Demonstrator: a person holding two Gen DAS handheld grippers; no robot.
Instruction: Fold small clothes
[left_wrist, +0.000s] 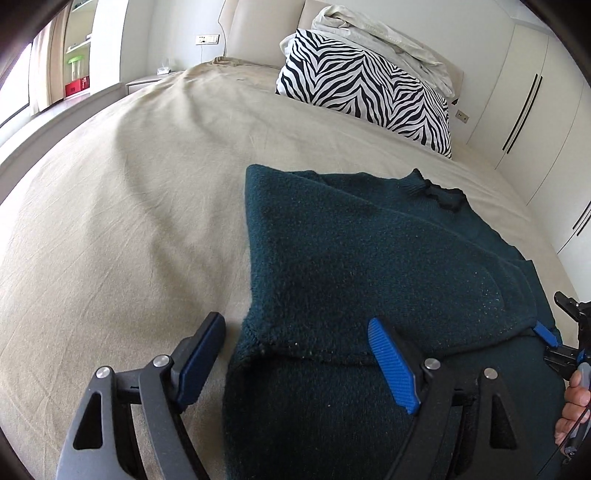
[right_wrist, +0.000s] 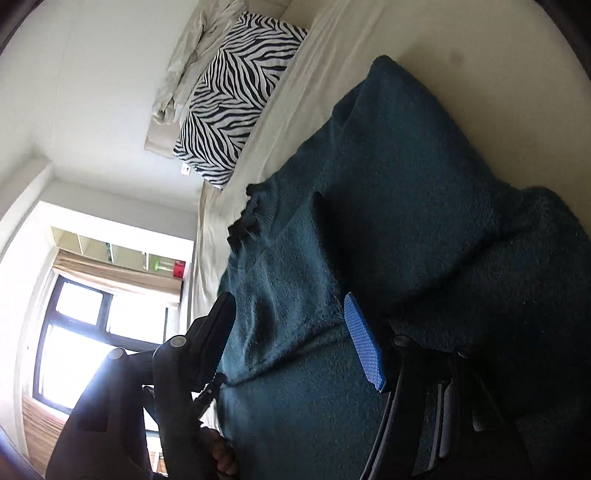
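Note:
A dark teal knitted sweater (left_wrist: 369, 258) lies on the beige bed sheet (left_wrist: 129, 206), partly folded, with its collar at the far right. My left gripper (left_wrist: 299, 354) is open, its blue-padded fingers (left_wrist: 393, 365) straddling the sweater's near left fold edge. In the right wrist view the sweater (right_wrist: 388, 221) fills the frame, tilted sideways. My right gripper (right_wrist: 291, 336) is open around a raised fold of the sweater, with fabric between its fingers (right_wrist: 364, 347). The right gripper also shows at the right edge of the left wrist view (left_wrist: 554, 336), held by a hand.
A zebra-print pillow (left_wrist: 369, 96) and a crumpled white blanket (left_wrist: 388, 37) lie at the head of the bed. White wardrobe doors (left_wrist: 528, 96) stand on the right. A window (right_wrist: 81, 332) and shelves are on the far side.

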